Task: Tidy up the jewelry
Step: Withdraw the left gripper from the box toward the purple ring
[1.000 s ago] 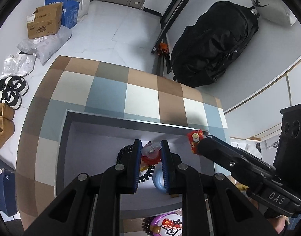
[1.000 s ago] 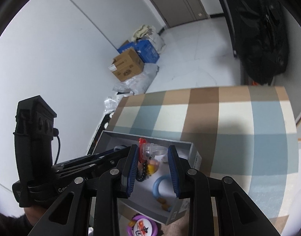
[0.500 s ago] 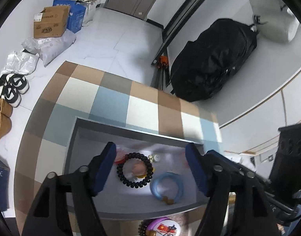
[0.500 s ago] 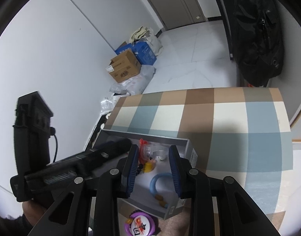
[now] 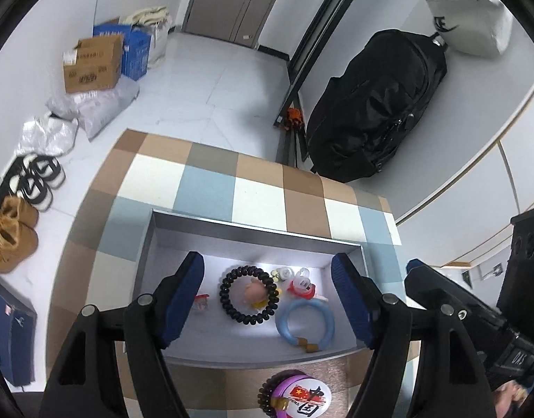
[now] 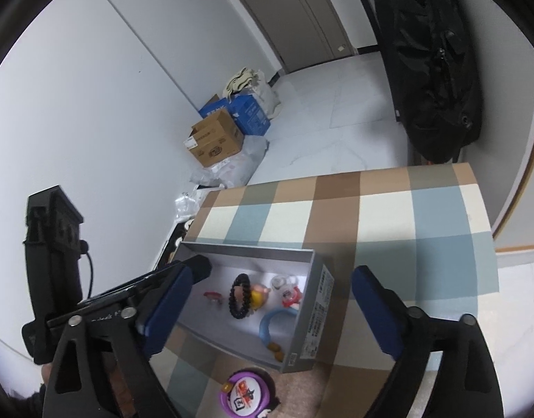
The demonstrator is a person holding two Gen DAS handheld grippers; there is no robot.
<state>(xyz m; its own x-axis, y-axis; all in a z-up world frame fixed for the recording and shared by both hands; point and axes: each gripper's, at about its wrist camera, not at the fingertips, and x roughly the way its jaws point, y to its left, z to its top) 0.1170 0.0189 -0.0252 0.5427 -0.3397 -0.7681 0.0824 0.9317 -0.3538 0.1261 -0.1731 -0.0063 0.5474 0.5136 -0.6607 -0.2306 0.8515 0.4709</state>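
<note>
An open grey box (image 5: 253,226) (image 6: 315,313) sits on the checked tabletop. Inside lie a black bead bracelet (image 5: 248,294) (image 6: 239,296) ringed around a small figure, a blue ring bracelet (image 5: 305,320) (image 6: 272,324), a red-and-white charm (image 5: 302,284) (image 6: 289,296) and a small red piece (image 5: 200,301) (image 6: 213,296). My left gripper (image 5: 267,264) hangs open above the box with nothing between its pads. Over the box's near right corner my right gripper (image 6: 277,273) has its jaws opening, with nothing held. A purple badge with beads (image 5: 298,397) (image 6: 246,393) lies in front of the box.
The tabletop (image 6: 424,216) ends at a far edge above the white floor. On the floor are cardboard boxes (image 5: 92,66), shoes (image 5: 12,237) and a large black bag (image 5: 378,104). A hand (image 6: 47,372) holds the left gripper's handle.
The left gripper let go of the red-and-white charm, which now lies in the box, and opened wide. The right gripper's jaws also spread wide and it drew back a little.
</note>
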